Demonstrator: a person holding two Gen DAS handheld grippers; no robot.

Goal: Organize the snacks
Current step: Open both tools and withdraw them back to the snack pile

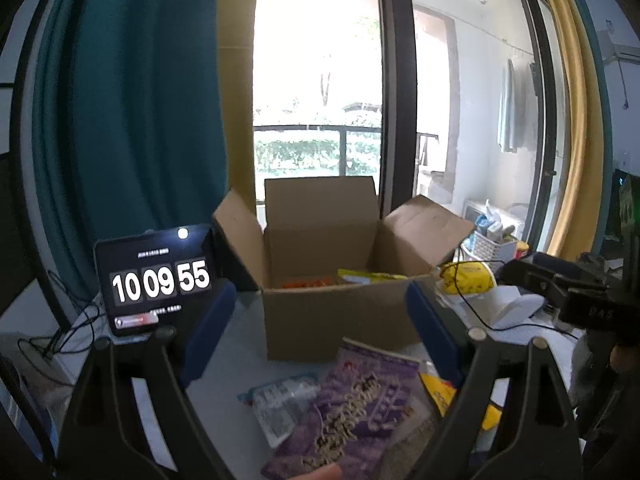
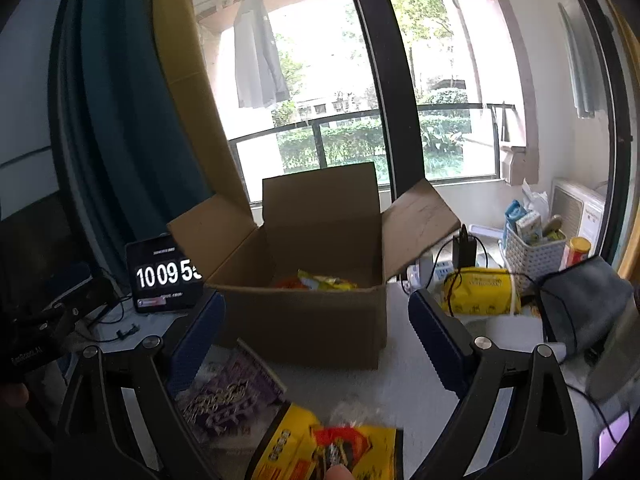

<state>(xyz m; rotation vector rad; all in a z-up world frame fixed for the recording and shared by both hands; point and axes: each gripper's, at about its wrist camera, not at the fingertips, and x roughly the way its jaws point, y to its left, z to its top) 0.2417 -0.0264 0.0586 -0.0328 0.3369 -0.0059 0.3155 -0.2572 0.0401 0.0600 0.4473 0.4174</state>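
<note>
The left gripper (image 1: 320, 320) is hanging spread and empty over the purple snack packet (image 1: 352, 412), which is lying at its 6 o'clock, long axis running toward 1 o'clock at the open cardboard box (image 1: 320, 300). The right gripper (image 2: 316, 340), likewise spread, is sitting nearer the yellow snack packet (image 2: 328, 452).

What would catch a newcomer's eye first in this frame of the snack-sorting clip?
The open cardboard box stands mid-table before the bright balcony window, with orange and yellow packets already inside. To its left a tablet clock glows 10:09:55. Nearest the cameras, a purple snack packet and a yellow snack packet lie on the table, under the open left gripper and the open right gripper.
</note>
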